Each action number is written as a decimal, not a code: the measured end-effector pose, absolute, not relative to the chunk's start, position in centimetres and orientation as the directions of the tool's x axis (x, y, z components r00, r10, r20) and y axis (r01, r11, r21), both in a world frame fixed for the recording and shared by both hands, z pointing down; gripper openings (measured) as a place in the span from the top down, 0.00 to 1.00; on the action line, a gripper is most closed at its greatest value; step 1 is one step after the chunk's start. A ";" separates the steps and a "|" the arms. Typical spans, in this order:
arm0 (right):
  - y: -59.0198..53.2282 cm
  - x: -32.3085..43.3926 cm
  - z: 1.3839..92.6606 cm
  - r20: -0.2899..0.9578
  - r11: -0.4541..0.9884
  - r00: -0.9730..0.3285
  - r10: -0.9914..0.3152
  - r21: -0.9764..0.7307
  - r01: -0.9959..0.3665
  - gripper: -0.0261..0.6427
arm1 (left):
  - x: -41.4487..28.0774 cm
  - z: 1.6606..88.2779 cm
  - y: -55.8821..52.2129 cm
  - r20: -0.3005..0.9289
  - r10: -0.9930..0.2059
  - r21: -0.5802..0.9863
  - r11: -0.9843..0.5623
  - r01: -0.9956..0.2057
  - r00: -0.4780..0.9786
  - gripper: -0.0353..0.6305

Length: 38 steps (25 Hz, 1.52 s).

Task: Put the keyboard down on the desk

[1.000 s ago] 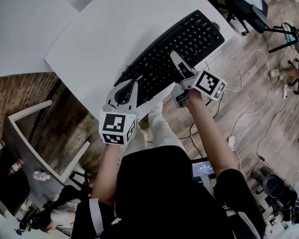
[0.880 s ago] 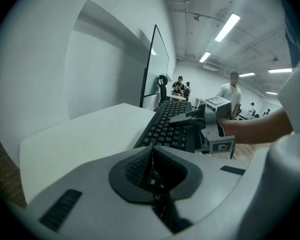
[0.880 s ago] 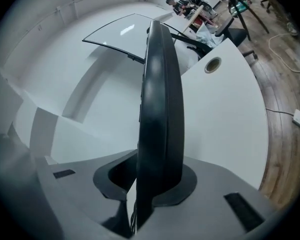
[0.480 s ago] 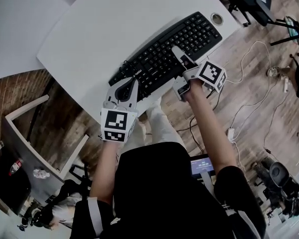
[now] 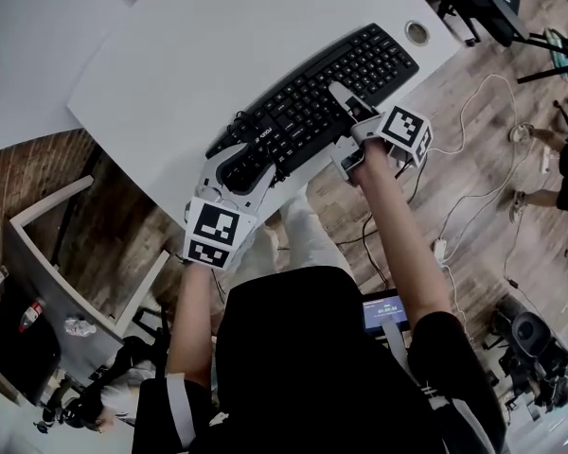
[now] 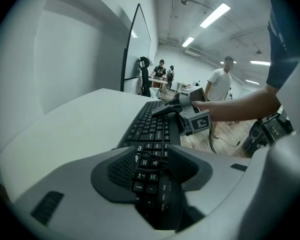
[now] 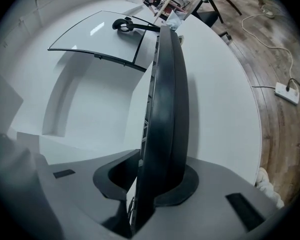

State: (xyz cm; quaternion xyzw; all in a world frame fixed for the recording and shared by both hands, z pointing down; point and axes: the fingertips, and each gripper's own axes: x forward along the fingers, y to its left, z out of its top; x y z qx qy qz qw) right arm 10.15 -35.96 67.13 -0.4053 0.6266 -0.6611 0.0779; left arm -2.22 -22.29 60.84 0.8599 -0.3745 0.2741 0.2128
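The white desk [image 5: 218, 55] takes most of the upper part of the head view, and its curved front edge runs diagonally above the wooden floor [image 5: 492, 187]. The person stands close to this edge, with both arms reaching forward.

The black keyboard [image 5: 312, 102] is on the desk, placed diagonally along the front edge, with its long near side very close to the rim. It seems to lie flat on the surface, but I cannot tell whether the near side is fully down, because the grippers cover it.

The left gripper [image 5: 241, 173] is at the left end of the keyboard. Its jaws have just been opening. In the left gripper view they stand apart, and the end of the keyboard is between them with some free space at the pad on the left side, so they do not press on it.

The right gripper [image 5: 343, 121] is at the near long side, about in the middle of the keyboard. One jaw lies over the keys and the other is under the edge. In the right gripper view the keyboard fills the gap, and the jaws are closed on it.

A round cable hole [image 5: 417, 33] is in the desk, just beyond the right end of the keyboard. On the floor lies a white cable [image 5: 473, 121].
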 end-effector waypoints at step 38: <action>-34.5 11.6 68.1 0.499 -0.295 -0.648 -0.575 -0.865 -0.405 0.74 | 0.1 65.5 -18.5 0.832 -0.430 -0.175 -0.804 -0.568 0.351 0.54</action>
